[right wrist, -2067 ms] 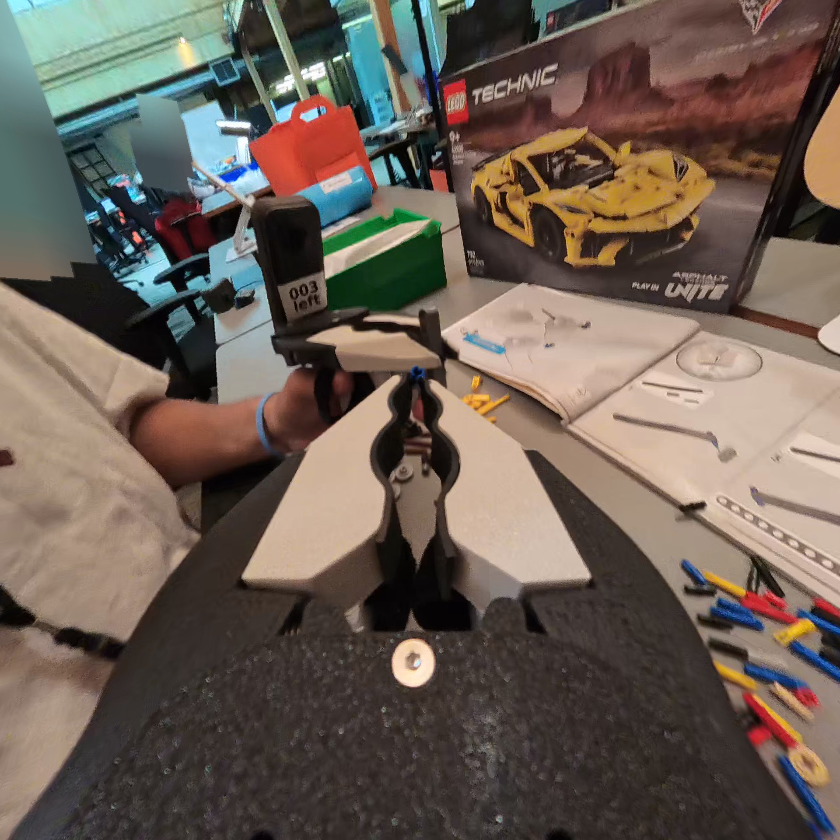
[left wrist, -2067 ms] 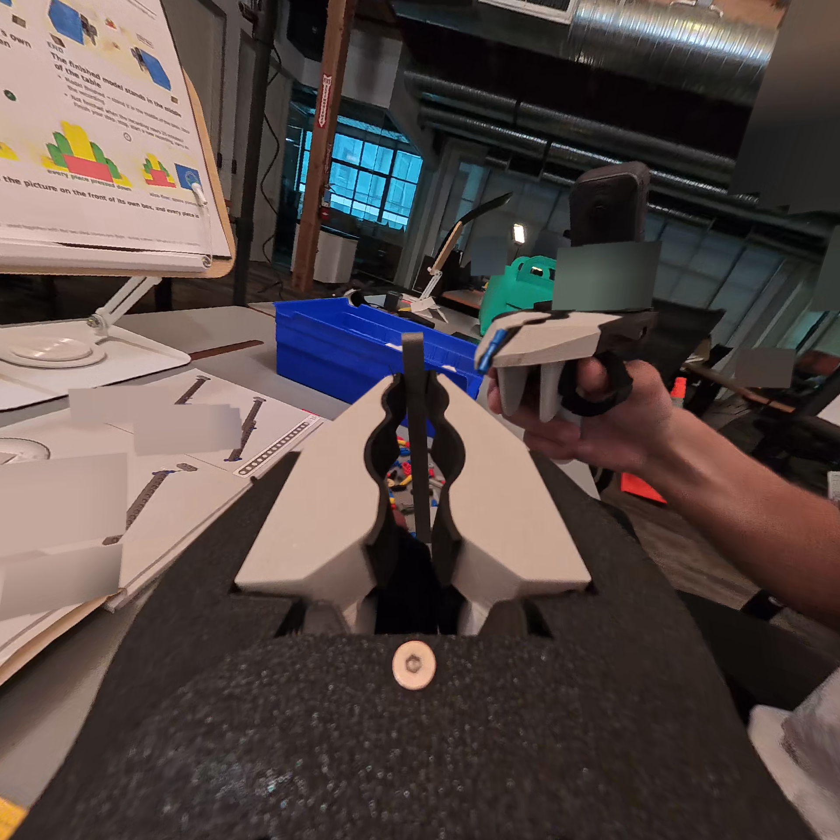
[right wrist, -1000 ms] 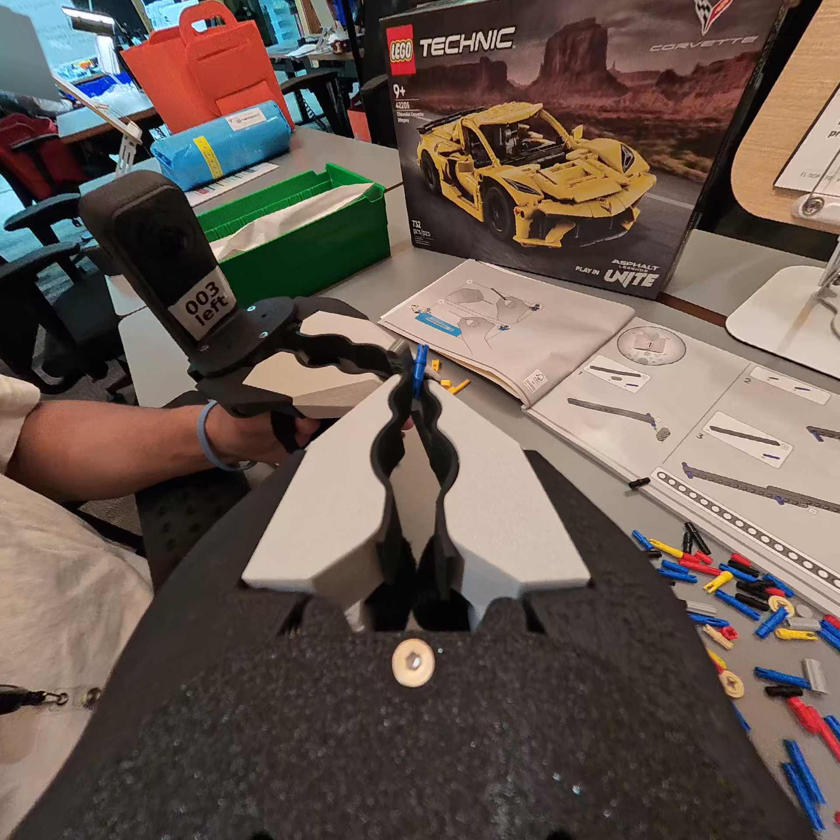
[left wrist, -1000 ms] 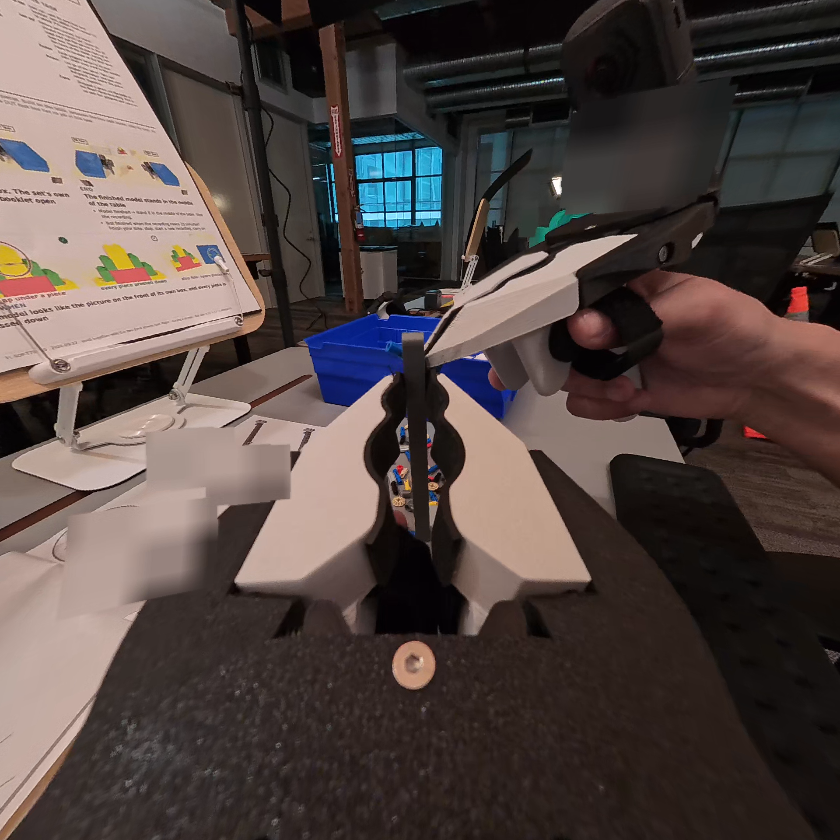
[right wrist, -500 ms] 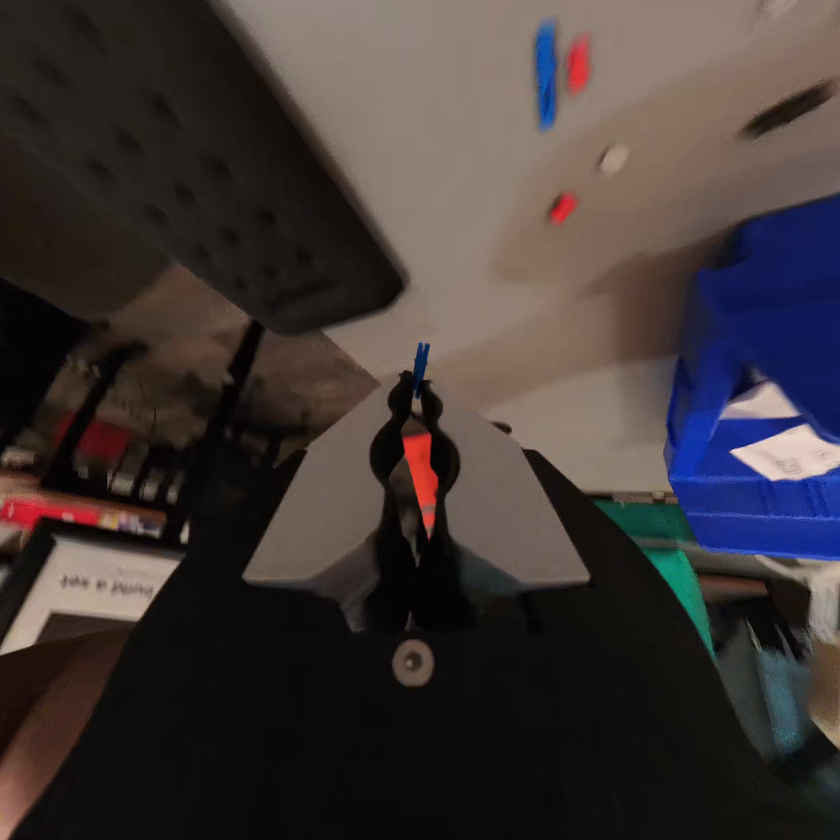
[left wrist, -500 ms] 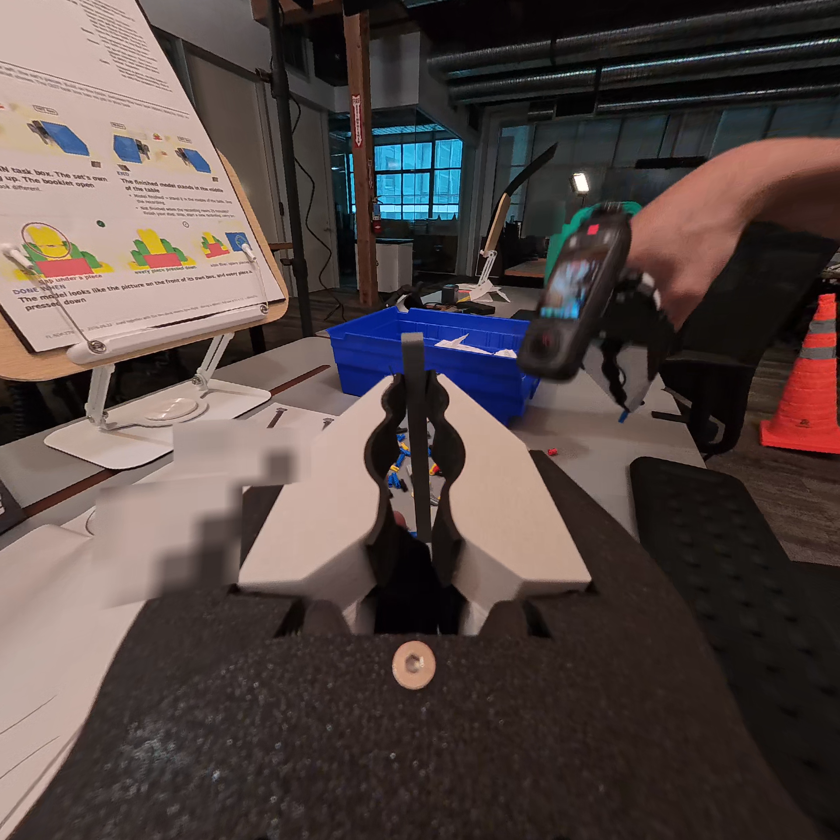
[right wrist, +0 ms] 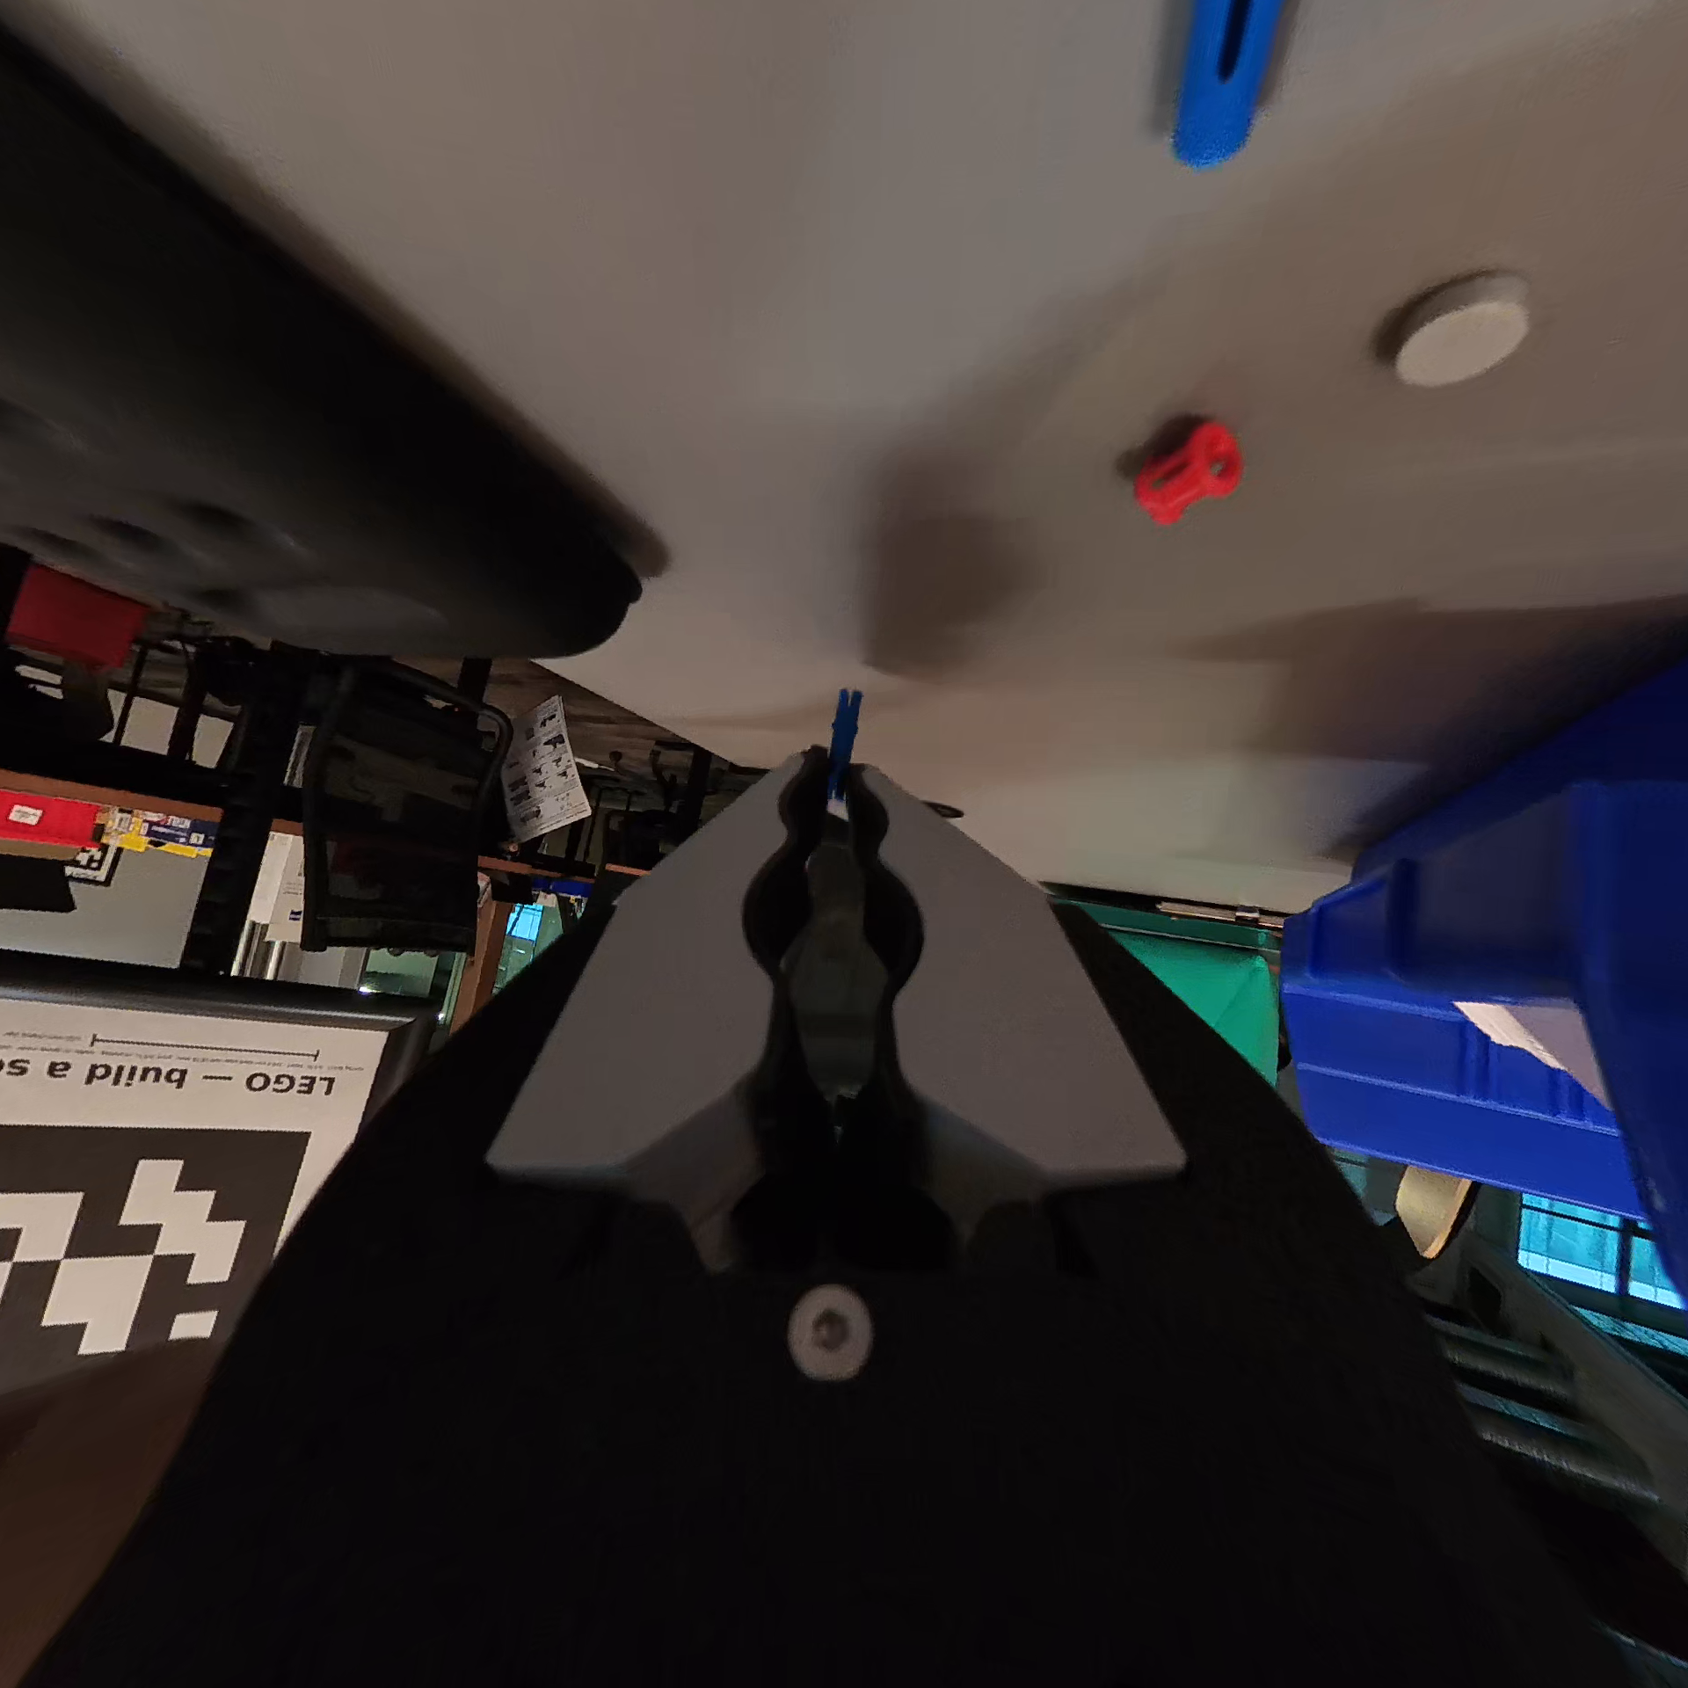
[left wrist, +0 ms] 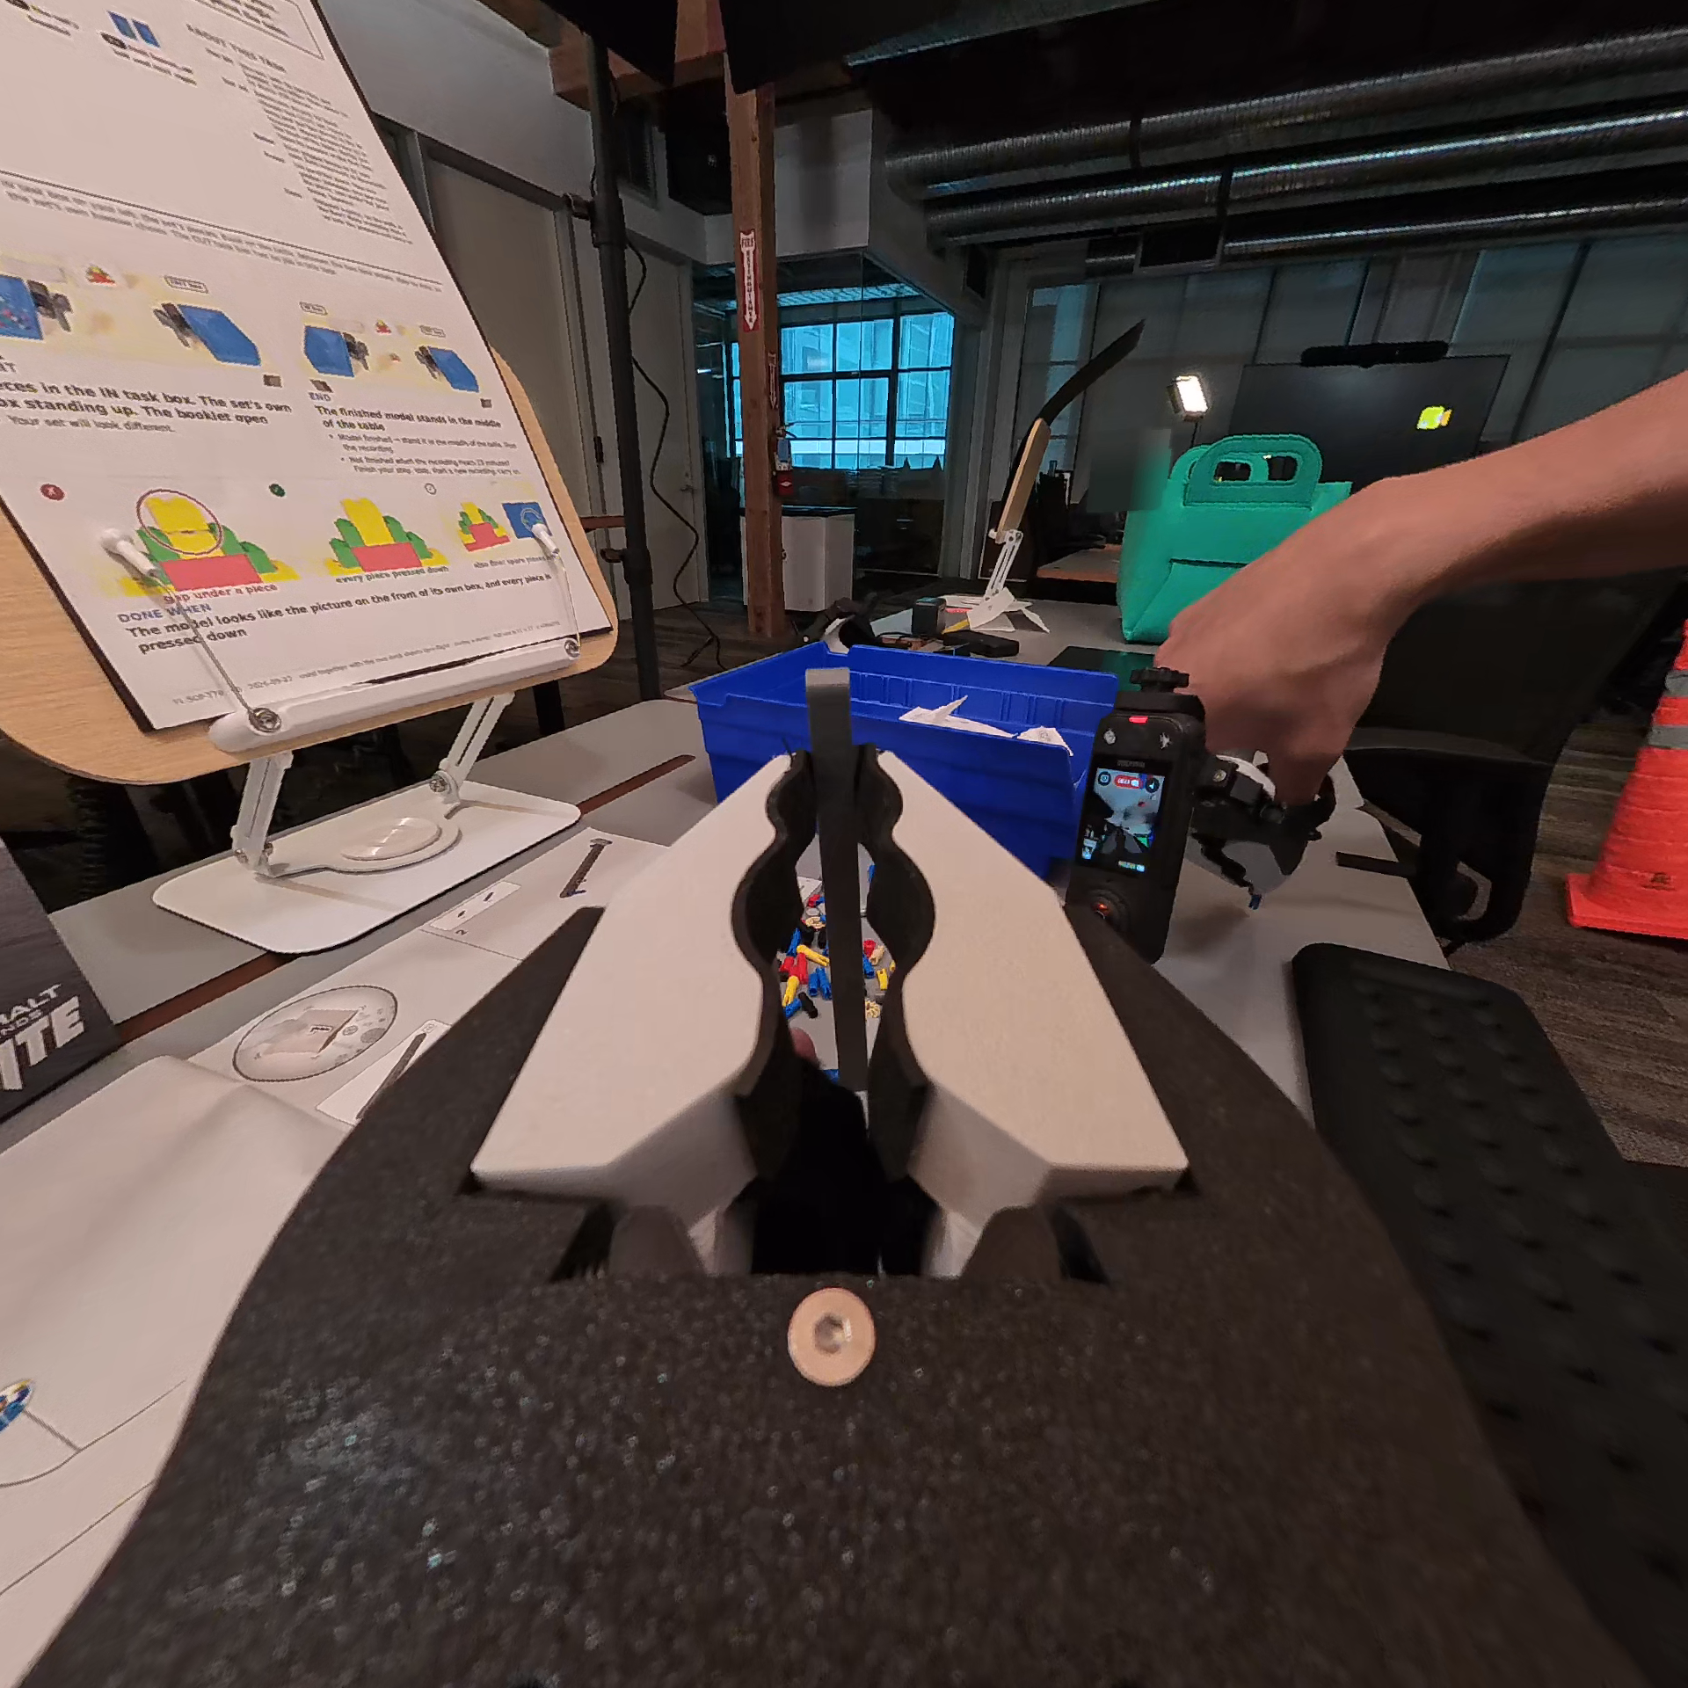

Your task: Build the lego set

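My left gripper (left wrist: 836, 767) is shut on a long dark grey beam (left wrist: 836, 868) that stands upright between the fingers, above the table. Through the jaws I see a pile of small coloured pins (left wrist: 804, 968) on the table. My right gripper (right wrist: 838, 763) is shut on a small blue pin (right wrist: 845, 722) that sticks out past the tips. Its view is turned upside down, with the pin just off the grey table (right wrist: 822, 274). In the left wrist view the right gripper (left wrist: 1256, 891) hangs tips-down beside the blue bin (left wrist: 959, 731), apart from the beam.
A red bush (right wrist: 1187, 470), a blue pin (right wrist: 1219, 73) and a grey disc (right wrist: 1452, 333) lie near the right gripper. An open instruction booklet (left wrist: 320, 1050) lies left, behind it a sheet stand (left wrist: 274, 457). A black chair (left wrist: 1507, 1142) and an orange cone (left wrist: 1644, 822) stand right. My right fingertips sit around 40 centimetres from my left ones.
The right gripper left the top of the beam, turned over and dropped to the table by the blue bin, still holding the blue pin. The left gripper kept hold of the beam.
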Available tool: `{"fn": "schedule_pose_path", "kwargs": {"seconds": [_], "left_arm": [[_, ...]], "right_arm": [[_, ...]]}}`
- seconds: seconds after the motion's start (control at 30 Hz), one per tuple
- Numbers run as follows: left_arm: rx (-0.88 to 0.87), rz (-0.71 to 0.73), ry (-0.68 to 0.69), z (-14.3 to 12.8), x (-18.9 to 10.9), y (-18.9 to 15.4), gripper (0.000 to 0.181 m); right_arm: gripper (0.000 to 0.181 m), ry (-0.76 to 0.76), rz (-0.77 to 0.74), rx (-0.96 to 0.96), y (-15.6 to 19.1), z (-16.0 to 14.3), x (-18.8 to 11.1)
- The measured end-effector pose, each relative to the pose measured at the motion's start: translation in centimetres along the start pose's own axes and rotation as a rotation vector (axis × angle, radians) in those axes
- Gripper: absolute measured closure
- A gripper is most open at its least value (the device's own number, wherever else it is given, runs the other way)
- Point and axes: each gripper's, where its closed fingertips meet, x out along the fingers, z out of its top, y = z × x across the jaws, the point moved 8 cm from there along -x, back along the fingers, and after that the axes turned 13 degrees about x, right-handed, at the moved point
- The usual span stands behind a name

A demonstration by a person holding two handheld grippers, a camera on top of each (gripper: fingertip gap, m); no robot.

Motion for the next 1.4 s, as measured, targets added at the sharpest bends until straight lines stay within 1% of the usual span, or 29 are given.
{"fn": "schedule_pose_path", "kwargs": {"seconds": [0.13, 0.37, 0.6, 0.73, 0.93, 1.0, 1.07, 1.1, 1.17, 1.23, 1.27, 1.33, 1.37, 1.4], "left_arm": [[0.009, -0.001, 0.002, 0.0, 0.0, -0.1, 0.175], [0.018, -0.007, 0.008, -0.1, 0.2, -0.3, 0.174], [0.024, -0.004, 0.006, 0.0, 0.1, -0.3, 0.175], [0.026, -0.004, 0.006, 0.0, 0.1, -0.3, 0.174], [0.033, -0.004, 0.007, 0.0, 0.1, -0.4, 0.174], [0.032, -0.004, 0.007, 0.0, 0.1, -0.4, 0.175], [0.032, -0.005, 0.007, 0.0, 0.1, -0.4, 0.175], [0.033, -0.005, 0.008, 0.0, 0.1, -0.4, 0.175], [0.037, -0.005, 0.008, 0.1, 0.1, -0.5, 0.175], [0.042, -0.007, 0.009, 0.1, 0.1, -0.5, 0.175], [0.045, -0.008, 0.010, 0.1, 0.1, -0.6, 0.174], [0.049, -0.011, 0.009, 0.2, 0.2, -0.7, 0.175], [0.048, -0.016, 0.008, 0.2, 0.2, -0.8, 0.175], [0.048, -0.020, 0.008, 0.3, 0.2, -0.9, 0.175]], "right_arm": [[0.178, -0.006, -0.010, 0.005, 0.0, 0.4, 0.1], [0.178, 0.027, -0.018, 0.008, 0.3, 1.0, 0.3], [0.177, 0.029, -0.033, 0.012, 0.3, 1.0, 0.3], [0.172, 0.018, -0.034, 0.012, 0.2, 1.0, 0.3], [0.170, -0.002, -0.031, 0.001, 0.4, 1.2, 0.3], [0.166, -0.039, -0.041, -0.001, 0.4, 1.3, 0.1], [0.165, -0.122, -0.015, 0.012, 0.5, 1.2, -0.5], [0.162, -0.208, -0.016, 0.017, 0.5, 1.1, -1.2], [0.153, -0.417, -0.034, 0.034, 0.4, -0.1, -2.9], [0.154, -0.665, -0.079, 0.089, -0.1, -2.5, -4.4], [0.154, -0.786, -0.086, 0.126, -0.4, -3.8, -4.7], [0.154, -1.031, -0.031, 0.200, -0.5, -6.3, -4.3], [0.154, -1.122, -0.005, 0.245, -0.6, -7.3, -3.7], [0.155, -1.174, 0.024, 0.273, -0.4, -8.0, -2.8]]}}
